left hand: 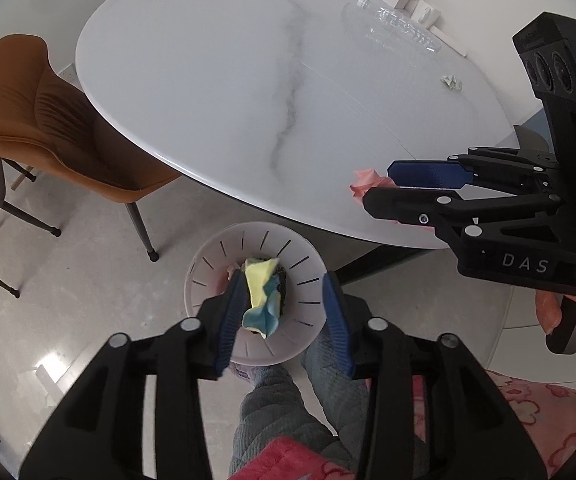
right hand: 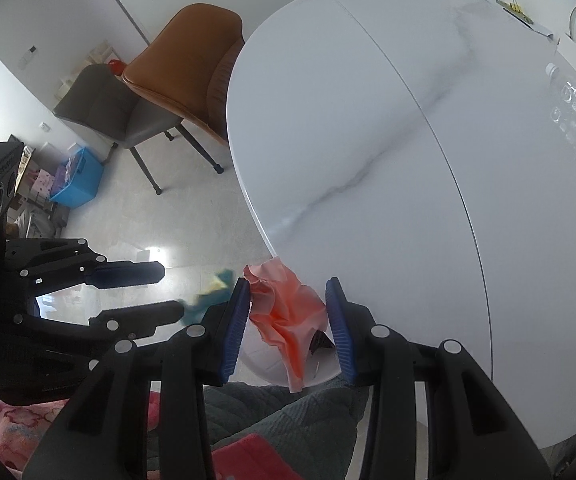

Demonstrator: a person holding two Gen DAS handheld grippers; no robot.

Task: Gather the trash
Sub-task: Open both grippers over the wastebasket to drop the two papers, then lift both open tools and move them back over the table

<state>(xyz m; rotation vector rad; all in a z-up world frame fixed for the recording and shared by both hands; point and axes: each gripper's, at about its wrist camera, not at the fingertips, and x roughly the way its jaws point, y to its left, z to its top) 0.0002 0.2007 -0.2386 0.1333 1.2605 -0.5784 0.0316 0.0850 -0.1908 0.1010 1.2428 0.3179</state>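
— From the left wrist we look down into the bin (left hand: 208, 264), a pale round one with slits in its wall, standing on the floor just off the table (left hand: 228, 80). The left gripper (left hand: 284, 318) hangs over it with its jaws parted. The yellow-and-blue wad (left hand: 262, 296) sits between them, against one pad and clear of the other, so we call that claw released.

— The right wrist gives us almost none of that. We see the left gripper (right hand: 170, 291) from the side, and the yellow-and-blue wad (right hand: 212, 292) only as a blur by its fingertips. We cannot make out the bin's slits at all.

— And the other claw?

— The right gripper (right hand: 287, 328) is clenched on the pink paper (right hand: 284, 308). The crumpled sheet fills the gap and meets both blue pads, with a tail hanging below, right at the near edge of the table.

— Our side view agrees. The right gripper (left hand: 379, 186) has the pink paper (left hand: 361, 184) poking out between its fingertips, and a hand (left hand: 547, 312) is on its handle.

— What is left on the table?

— From the left wrist we see a clear bottle (left hand: 391, 26) lying down and a small grey wad (left hand: 451, 82), well apart from both grippers. From the right wrist we see only the bottle (right hand: 575, 108), not that wad.

— Only we get the grey chair (right hand: 100, 108) and the blue box (right hand: 80, 180).
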